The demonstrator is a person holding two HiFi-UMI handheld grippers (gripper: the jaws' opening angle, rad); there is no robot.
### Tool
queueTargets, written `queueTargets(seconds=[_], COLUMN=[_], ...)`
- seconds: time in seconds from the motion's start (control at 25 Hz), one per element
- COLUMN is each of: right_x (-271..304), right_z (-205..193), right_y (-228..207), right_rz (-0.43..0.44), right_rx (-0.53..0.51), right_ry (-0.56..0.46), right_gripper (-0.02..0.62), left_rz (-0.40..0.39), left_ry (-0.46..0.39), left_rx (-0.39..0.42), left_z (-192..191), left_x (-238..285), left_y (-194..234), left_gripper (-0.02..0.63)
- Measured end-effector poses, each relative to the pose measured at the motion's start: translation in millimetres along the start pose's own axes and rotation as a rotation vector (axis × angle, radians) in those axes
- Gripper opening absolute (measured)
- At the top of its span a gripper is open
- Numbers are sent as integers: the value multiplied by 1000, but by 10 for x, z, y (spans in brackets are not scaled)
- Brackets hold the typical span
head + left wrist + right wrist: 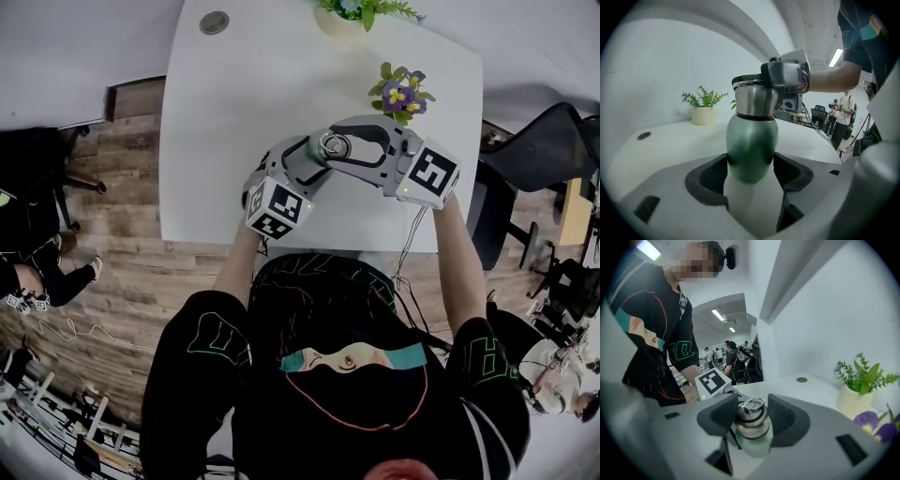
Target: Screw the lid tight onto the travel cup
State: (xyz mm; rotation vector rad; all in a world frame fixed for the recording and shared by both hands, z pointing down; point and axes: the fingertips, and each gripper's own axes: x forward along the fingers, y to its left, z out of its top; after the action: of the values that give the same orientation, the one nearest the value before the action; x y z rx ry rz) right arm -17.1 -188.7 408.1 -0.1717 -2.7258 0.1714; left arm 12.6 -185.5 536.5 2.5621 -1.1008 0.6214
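Note:
A green travel cup (751,140) with a steel neck stands upright between the pads of my left gripper (750,164), which is shut on its lower body. Its steel lid (752,414), with a ring handle on top, sits on the neck. My right gripper (752,416) reaches in from the other side, with a dark pad on each flank of the lid, against it. In the head view both grippers meet over the white table (234,112), the left gripper (302,167) below and left of the lid (330,144), the right gripper (345,146) coming from the right.
A pot of purple flowers (401,94) stands just beyond the grippers. A green potted plant (361,14) sits at the table's far edge, and a round cable grommet (214,22) at the far left. A dark office chair (544,150) is right of the table.

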Motion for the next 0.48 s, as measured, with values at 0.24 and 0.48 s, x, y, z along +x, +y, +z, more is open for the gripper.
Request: queueTargets(seconds=[0.24,0.48], right_x=[-43,-109], right_z=[-21,-33], right_y=[-84,-145], right_rz=[-157,-372], right_rx=[28,112], right_ry=[-82,-174], right_gripper=[204,204], left_rz=[9,18], left_ry=[5,16], left_rx=[6,5], left_z=[-6,-11], left_x=[20,27], left_y=[11,19], left_gripper=[318,318])
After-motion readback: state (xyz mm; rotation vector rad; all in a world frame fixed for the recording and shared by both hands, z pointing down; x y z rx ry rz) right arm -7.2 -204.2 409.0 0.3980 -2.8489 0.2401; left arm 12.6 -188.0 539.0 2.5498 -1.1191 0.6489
